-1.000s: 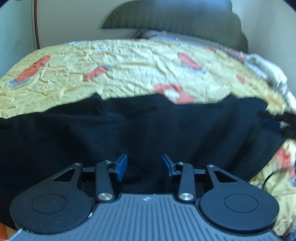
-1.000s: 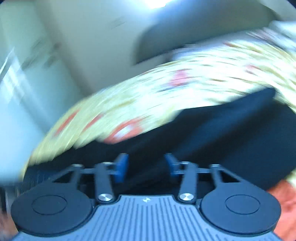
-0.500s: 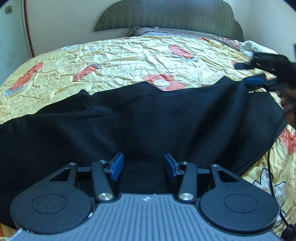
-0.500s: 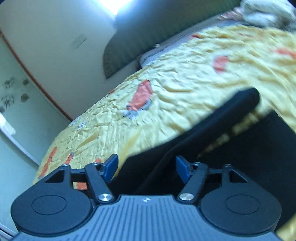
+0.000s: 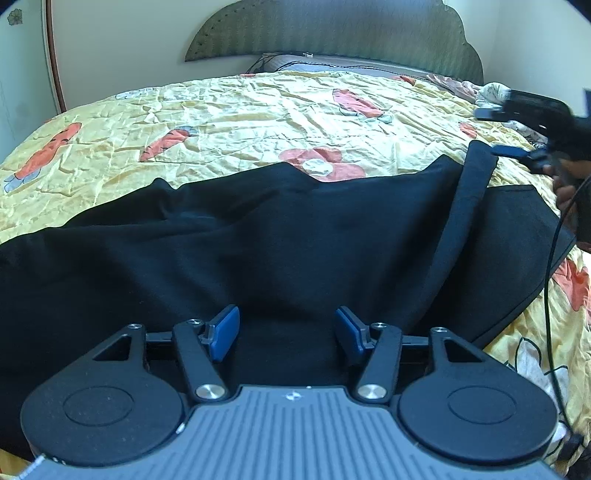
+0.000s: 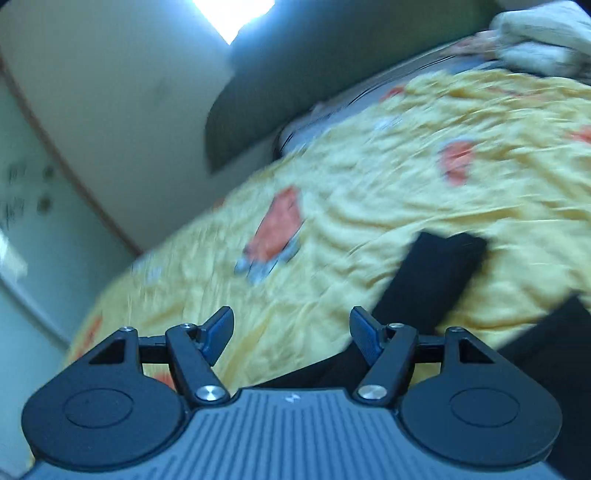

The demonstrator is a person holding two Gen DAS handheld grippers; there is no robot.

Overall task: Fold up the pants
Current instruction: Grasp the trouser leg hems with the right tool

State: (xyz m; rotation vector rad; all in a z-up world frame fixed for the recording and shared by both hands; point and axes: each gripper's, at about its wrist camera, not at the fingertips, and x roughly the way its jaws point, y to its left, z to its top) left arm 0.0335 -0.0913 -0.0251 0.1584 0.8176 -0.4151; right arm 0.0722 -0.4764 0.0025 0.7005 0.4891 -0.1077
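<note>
Black pants lie spread across a yellow flowered bedspread. My left gripper hovers low over their near edge. Its jaws are opening, and the blue pads stand apart with cloth under them, not pinched. A narrow black band of the pants runs up toward my right gripper at the right edge. In the blurred right wrist view, the right gripper is open over bare bedspread, and the black band lies just right of its fingers.
A dark padded headboard and a pillow stand at the far end. Crumpled bedding is heaped at the far right. A black cable hangs beside the person's hand. A wall runs along the left.
The left jaws have spread wider in place. The right gripper has swung sideways off the black cloth that lay between its jaws, and only yellow bedspread shows between them now.
</note>
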